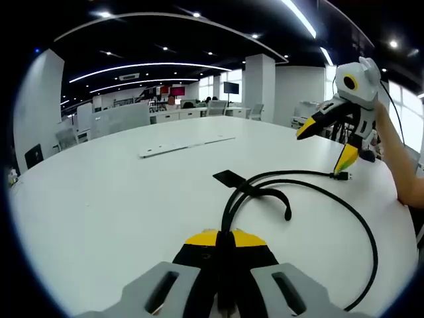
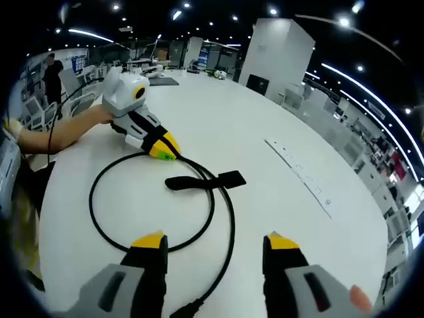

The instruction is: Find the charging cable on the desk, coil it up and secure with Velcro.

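A black charging cable (image 1: 361, 222) lies in a loose loop on the white table (image 1: 99, 199). My left gripper (image 1: 224, 240) is shut on the cable where two strands run together. A flat black Velcro strap (image 1: 230, 177) sits on the cable just beyond the jaws. The cable's plug end (image 1: 341, 175) rests under my right gripper (image 1: 326, 146), which hovers open above it. In the right gripper view, my right gripper (image 2: 215, 242) stands open over the cable (image 2: 232, 222) loop. There the left gripper (image 2: 164, 149) pinches the cable near the strap (image 2: 222, 179).
A long white strip (image 1: 185, 146) (image 2: 298, 172) lies flat farther across the table. A person's forearm (image 1: 397, 152) (image 2: 59, 132) reaches in behind each gripper. The table's curved edge (image 2: 46, 218) runs close by. Office desks and chairs stand beyond.
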Tool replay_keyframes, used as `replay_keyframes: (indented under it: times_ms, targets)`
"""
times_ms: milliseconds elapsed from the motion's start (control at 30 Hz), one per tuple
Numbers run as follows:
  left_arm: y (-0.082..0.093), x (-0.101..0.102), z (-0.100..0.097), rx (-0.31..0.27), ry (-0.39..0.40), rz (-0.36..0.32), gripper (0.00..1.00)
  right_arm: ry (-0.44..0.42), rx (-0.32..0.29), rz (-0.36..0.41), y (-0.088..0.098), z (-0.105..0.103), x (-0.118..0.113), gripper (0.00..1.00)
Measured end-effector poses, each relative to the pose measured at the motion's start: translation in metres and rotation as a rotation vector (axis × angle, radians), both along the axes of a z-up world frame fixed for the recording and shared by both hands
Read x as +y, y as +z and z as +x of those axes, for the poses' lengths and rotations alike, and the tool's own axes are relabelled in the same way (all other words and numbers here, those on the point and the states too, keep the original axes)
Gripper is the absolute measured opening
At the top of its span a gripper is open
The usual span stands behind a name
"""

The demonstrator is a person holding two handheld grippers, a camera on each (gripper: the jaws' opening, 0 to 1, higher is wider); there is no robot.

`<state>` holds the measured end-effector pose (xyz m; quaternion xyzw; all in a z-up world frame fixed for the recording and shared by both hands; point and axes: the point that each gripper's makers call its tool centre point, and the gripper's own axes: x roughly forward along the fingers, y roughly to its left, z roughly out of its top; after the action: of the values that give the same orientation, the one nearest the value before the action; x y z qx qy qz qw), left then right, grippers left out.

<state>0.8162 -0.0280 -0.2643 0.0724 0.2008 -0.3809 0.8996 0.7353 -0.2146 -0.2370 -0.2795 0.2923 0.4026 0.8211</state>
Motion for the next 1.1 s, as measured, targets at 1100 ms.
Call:
replay_keyframes:
  times_ms: [1100]
  targets:
    - [-0.009,-0.031,-0.059,-0.017,-0.001,0.009,0.06,-0.115,0.199,0.038,-0.045,0.011,0.007,0.49]
